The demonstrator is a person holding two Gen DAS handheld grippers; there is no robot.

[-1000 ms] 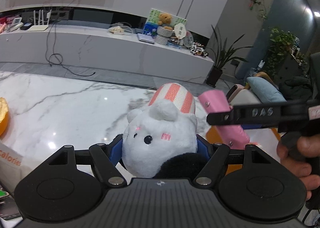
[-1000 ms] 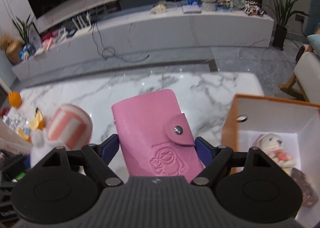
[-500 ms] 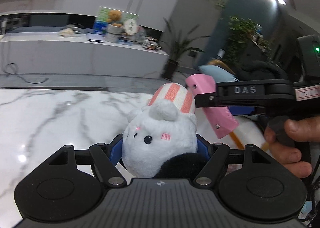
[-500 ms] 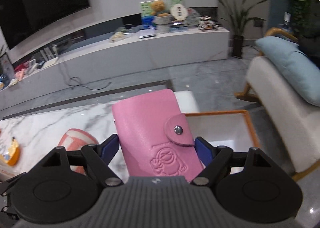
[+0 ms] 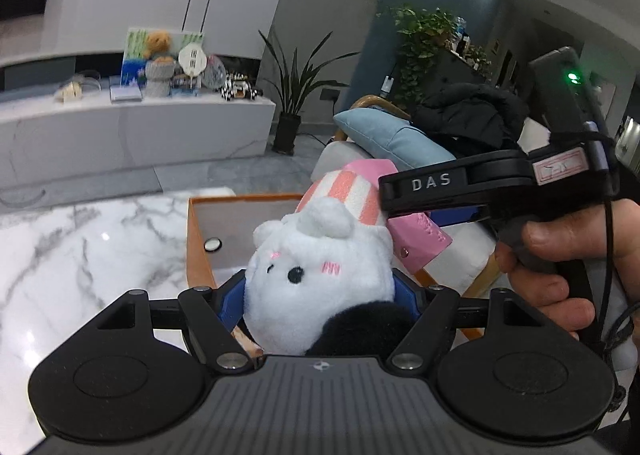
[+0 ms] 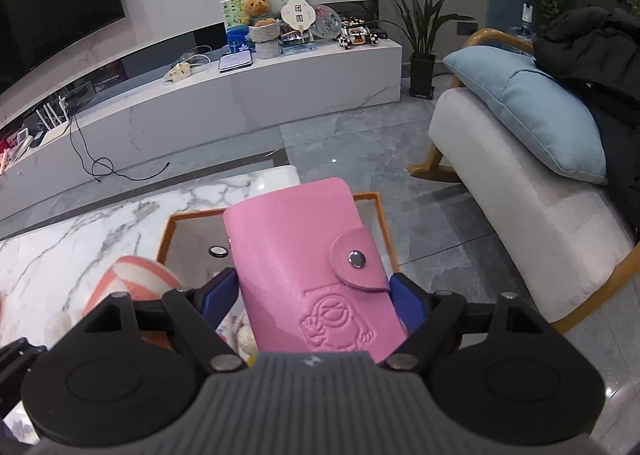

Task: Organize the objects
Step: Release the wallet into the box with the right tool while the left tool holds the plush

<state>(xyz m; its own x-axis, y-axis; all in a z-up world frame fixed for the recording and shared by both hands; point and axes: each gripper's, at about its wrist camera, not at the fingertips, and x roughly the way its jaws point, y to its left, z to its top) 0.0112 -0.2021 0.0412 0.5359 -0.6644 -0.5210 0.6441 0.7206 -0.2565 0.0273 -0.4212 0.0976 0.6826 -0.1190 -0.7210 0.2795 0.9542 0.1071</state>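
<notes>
Above orange box (image 6: 376, 215) at counter (image 5: 80, 255) edge: left hand-held gripper (image 5: 320, 295) grasping plush toy (image 5: 320, 275); right hand-held gripper (image 6: 314, 295) grasping pink card wallet (image 6: 296, 267).

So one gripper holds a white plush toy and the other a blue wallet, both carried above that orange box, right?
Not quite: the wallet is pink, not blue, as the right wrist view shows, clamped in the right gripper. The rest holds: the left gripper grips the white plush toy, both above the orange box.
</notes>
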